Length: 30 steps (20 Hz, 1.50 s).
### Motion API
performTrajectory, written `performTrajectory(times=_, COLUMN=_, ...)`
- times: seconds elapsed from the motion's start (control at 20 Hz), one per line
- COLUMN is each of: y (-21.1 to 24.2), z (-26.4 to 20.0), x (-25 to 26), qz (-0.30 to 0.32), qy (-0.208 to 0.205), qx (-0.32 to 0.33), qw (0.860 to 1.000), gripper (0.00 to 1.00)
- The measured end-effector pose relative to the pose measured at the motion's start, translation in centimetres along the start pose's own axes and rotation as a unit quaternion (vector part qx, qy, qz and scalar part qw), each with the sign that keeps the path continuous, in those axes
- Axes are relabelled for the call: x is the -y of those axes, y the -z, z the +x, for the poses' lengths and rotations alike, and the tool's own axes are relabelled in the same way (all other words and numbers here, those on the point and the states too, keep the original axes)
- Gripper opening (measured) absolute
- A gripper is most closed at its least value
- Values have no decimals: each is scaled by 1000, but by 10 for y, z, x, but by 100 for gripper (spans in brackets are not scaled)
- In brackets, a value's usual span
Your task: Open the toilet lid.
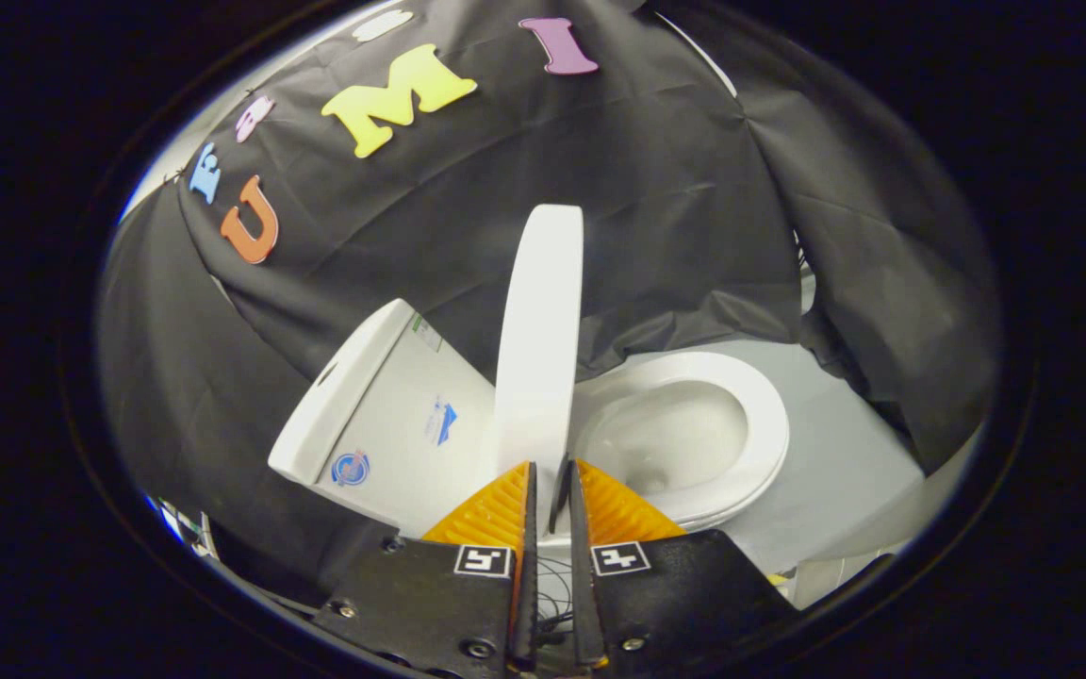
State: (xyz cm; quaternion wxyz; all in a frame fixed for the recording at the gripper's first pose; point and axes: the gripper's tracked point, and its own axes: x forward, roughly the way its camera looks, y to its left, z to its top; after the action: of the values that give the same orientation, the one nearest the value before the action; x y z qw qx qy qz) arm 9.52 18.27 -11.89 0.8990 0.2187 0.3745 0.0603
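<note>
Black cloth hangs behind the toilet, whose lid (539,349) stands raised between tank (383,415) and bowl (694,429), its edge clenched between the fingers (551,495); stiff, smooth, likely slippery, so that rim seems the surest hold.

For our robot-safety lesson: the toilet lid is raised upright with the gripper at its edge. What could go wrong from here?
1. The gripper looks nearly closed around the thin edge of the upright lid; if that edge slips out, the lid may fall back onto the seat.
2. The lid stands close to the tank; pushed on too fast, it could bang against it.
3. Twisting the narrow edge sideways might strain the hinge.
</note>
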Motion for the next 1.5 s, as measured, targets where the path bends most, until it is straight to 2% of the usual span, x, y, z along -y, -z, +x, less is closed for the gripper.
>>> performTrajectory(times=0.1, y=-1, z=1, x=-6, qz=-7, qy=3, qx=2, qw=1000, gripper=18)
performTrajectory(times=0.25, y=0, z=2, x=-6, qz=-24, qy=34, qx=0, qw=999, gripper=18)
performTrajectory(times=0.4, y=-1, z=3, x=-21, qz=-20, qy=24, qx=1, qw=1000, gripper=18)
performTrajectory(times=0.9, y=0, z=5, x=-55, qz=-55, qy=35, qx=5, qw=998, gripper=18)
performTrajectory(times=1.5, y=12, z=9, x=-111, qz=-117, qy=41, qx=15, qw=992, gripper=18)
